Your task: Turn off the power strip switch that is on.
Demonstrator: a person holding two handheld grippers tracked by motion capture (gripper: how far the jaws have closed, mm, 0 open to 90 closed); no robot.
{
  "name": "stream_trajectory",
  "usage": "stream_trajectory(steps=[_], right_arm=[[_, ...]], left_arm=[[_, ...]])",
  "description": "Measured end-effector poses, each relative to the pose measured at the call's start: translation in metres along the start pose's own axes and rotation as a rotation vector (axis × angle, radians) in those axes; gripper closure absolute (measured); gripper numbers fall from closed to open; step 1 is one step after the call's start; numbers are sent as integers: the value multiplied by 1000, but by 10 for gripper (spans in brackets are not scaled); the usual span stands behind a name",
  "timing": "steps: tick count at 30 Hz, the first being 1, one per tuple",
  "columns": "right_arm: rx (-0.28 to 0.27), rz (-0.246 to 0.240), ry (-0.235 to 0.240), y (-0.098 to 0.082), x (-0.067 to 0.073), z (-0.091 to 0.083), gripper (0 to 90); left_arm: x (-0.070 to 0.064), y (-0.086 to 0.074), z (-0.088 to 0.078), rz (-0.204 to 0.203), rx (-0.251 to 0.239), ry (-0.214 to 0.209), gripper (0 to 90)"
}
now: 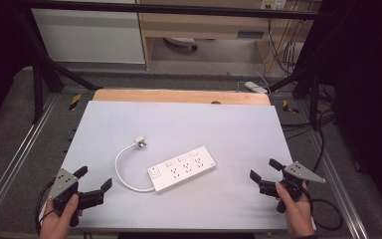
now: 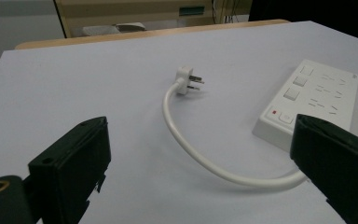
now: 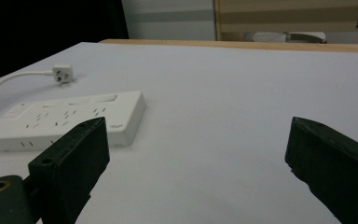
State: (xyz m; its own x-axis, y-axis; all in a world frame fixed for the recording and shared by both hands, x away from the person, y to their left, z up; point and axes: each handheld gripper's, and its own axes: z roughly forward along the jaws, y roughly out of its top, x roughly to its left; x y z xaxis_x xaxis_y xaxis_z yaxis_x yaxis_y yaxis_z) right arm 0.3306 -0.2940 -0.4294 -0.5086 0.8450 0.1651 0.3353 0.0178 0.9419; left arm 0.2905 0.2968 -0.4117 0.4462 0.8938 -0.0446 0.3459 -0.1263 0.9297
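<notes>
A white power strip (image 1: 182, 169) (image 2: 307, 100) (image 3: 65, 120) lies flat in the middle of the white table top, sockets and switches facing up. Its short white cable (image 1: 122, 172) (image 2: 191, 154) curls left and back to a white plug (image 1: 140, 143) (image 2: 187, 80) (image 3: 63, 73) lying on the table. My left gripper (image 1: 93, 178) (image 2: 200, 163) is held near the front left corner, open and empty, left of the cable. My right gripper (image 1: 263, 170) (image 3: 196, 163) is held at the front right, open and empty, right of the strip.
The white table top (image 1: 179, 124) has a wooden strip (image 1: 179, 96) along its far edge. A metal frame (image 1: 40, 74) surrounds the table. Cables (image 1: 283, 50) and a white adapter (image 1: 256, 87) lie on the floor beyond.
</notes>
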Motion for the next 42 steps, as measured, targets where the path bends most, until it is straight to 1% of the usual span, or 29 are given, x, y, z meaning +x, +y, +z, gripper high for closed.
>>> stream_trajectory(steps=[3,4,6,9,10,12,14,18,21,25,26,33,41,42], right_arm=[[-8,4,4,2,1,-2,57],[-9,-7,2,3,1,-2,55],[-13,-8,1,4,2,-2,47],[-11,-6,-2,7,5,-3,31],[-7,-13,-9,8,5,-3,29],[-1,-7,-13,9,7,-3,29],[-4,0,-8,12,8,-2,38],[-15,12,-1,15,10,-3,37],[-19,4,-4,17,12,-4,34],[-19,6,2,19,15,-3,33],[-19,4,4,20,16,-3,33],[-23,3,9,28,24,-5,33],[-25,3,10,33,26,-5,30],[-20,-5,11,35,27,-5,30]], left_arm=[[0,0,0,0,0,0,49],[0,0,0,1,-1,-1,49],[0,0,0,2,-1,-4,49],[-1,0,0,5,-3,-6,48],[-1,0,0,10,-1,-2,48],[-1,0,1,10,2,0,48],[-1,0,1,11,7,-3,48],[0,-1,1,-2,3,-3,48],[-1,-1,1,3,5,-5,48],[-3,-1,3,27,15,-6,48],[-4,-1,4,27,16,-15,49],[-2,-2,3,23,16,-13,48],[-3,-2,3,22,16,-14,49],[-3,-2,3,23,16,-15,48]])
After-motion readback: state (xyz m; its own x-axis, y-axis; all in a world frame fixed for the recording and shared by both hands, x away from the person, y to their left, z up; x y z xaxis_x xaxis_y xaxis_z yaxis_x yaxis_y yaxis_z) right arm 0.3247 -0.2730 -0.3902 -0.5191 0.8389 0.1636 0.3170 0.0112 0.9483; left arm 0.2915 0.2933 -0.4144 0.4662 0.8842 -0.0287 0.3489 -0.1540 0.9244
